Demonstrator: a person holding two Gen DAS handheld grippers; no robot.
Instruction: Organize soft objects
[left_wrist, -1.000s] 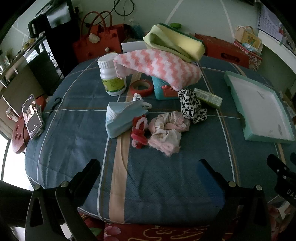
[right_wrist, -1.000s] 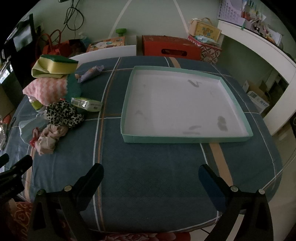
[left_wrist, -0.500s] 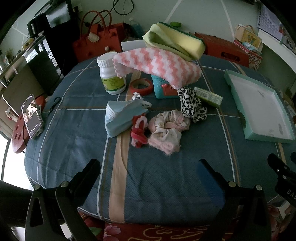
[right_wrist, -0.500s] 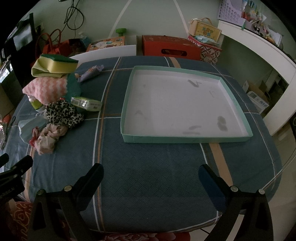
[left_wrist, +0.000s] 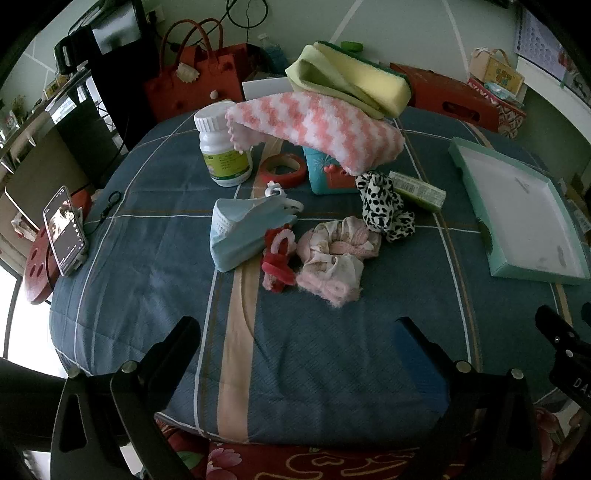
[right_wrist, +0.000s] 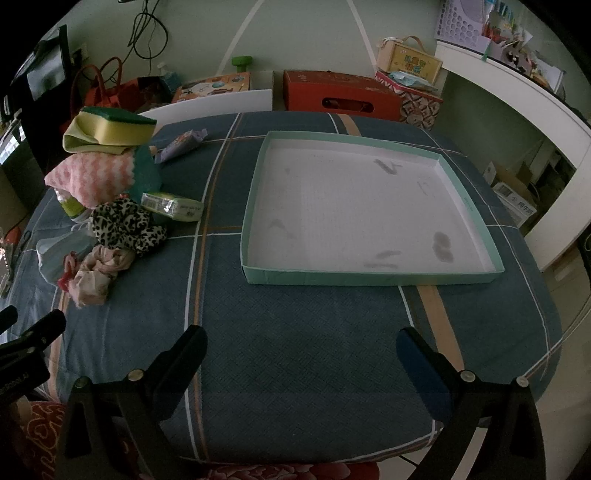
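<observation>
A: Left wrist view — left gripper (left_wrist: 297, 328) low over the blue quilted table (left_wrist: 147, 266), fingers spread wide, nothing between them. Soft things clustered at 12 o'clock of it?

B: Yes. Pink scrunchie (left_wrist: 338, 254) nearest, red scrunchie (left_wrist: 277, 258) touching it on its 9 o'clock side, folded blue face mask (left_wrist: 243, 230) just beyond that. Spotted scrunchie (left_wrist: 384, 206) at 1 o'clock, touching the pink one.

A: Farther back?

B: Pink-and-white towel (left_wrist: 314, 129) draped over a teal box (left_wrist: 325, 173), yellow sponge (left_wrist: 351, 81) stacked on top. White bottle (left_wrist: 223, 147) at 11 o'clock, red tape roll (left_wrist: 282, 170) between bottle and box. Small green packet (left_wrist: 417, 186) just beside the spotted scrunchie.

A: Right wrist view?

B: Right gripper (right_wrist: 301, 341) also low over the table, fingers wide apart, empty. Shallow green-rimmed tray (right_wrist: 369, 277) at 12 o'clock, white inside, nothing in it but grey smudges. Soft pile well off at 10 o'clock. Tip of the left gripper shows at 9 o'clock.

A: Phone?

B: Phone (left_wrist: 64, 230) propped at the table's edge, 9 o'clock in left view.
</observation>
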